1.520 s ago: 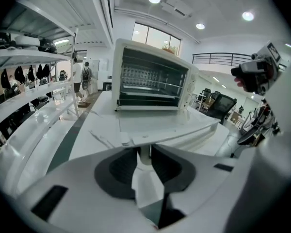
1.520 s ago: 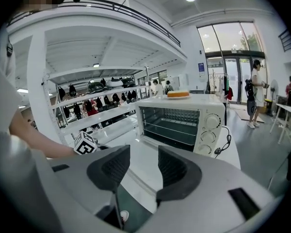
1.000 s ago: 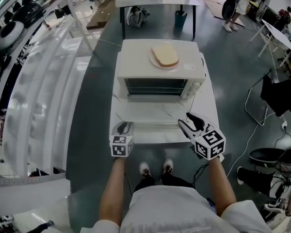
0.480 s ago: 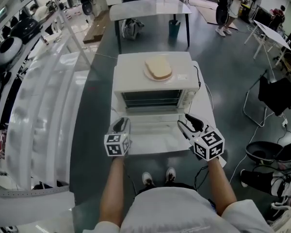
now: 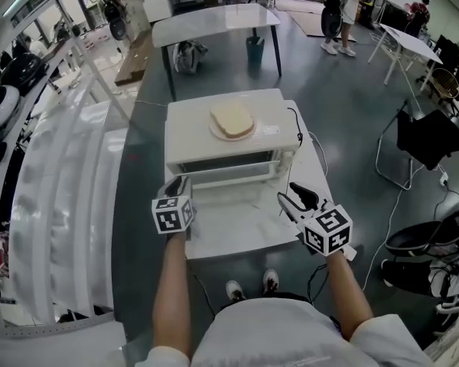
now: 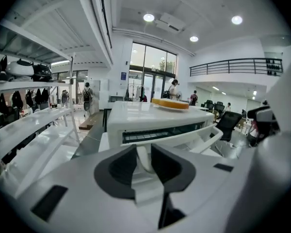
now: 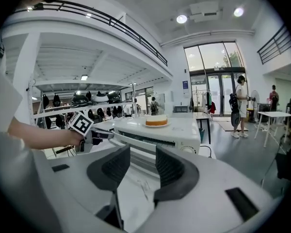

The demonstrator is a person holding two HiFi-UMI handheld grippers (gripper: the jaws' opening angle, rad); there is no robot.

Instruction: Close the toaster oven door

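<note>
Toaster oven door (image 5: 229,177) — one, bread (image 5: 232,118) — one

toaster oven (image 5: 191,136): glossy white enamel | door handle (image 6: 143,157): smooth white | table (image 5: 237,235): glossy white | floor (image 5: 344,98): polished grey

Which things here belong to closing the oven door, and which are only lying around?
For the job: white box-shaped toaster oven; its partly raised door; white bar handle; left gripper, shut on that handle.
Lying around: pale round plate with bread slice on the oven; long pale table behind; dark bin near it; right gripper, open, empty.
</note>
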